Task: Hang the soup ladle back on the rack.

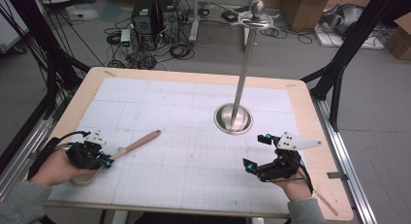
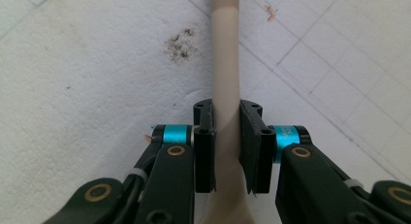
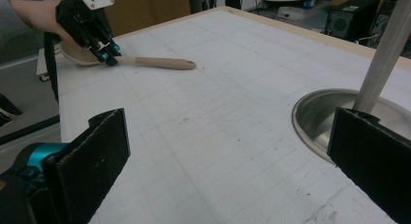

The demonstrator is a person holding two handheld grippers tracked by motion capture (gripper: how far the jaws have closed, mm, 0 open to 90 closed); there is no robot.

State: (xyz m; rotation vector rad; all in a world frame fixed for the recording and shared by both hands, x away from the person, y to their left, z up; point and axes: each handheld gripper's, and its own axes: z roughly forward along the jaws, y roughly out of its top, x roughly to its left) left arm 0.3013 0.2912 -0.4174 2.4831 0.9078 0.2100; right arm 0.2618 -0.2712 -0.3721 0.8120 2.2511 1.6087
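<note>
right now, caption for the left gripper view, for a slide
Left gripper shut on the wooden spoon handle above the gridded white mat.

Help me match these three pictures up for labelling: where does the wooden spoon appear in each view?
High view: the wooden spoon lies at lower left, its neck in the left claw.
Left gripper view: its handle runs up the centre, pinched between the two black jaws.
Right gripper view: upper left, on the white mat.
Shared landmark: the left claw gripping the spoon's neck, where handle meets bowl.

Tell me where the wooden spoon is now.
The wooden spoon lies at the table's left front in the high view, its handle clamped in the left gripper, well left of the metal stand.
</note>
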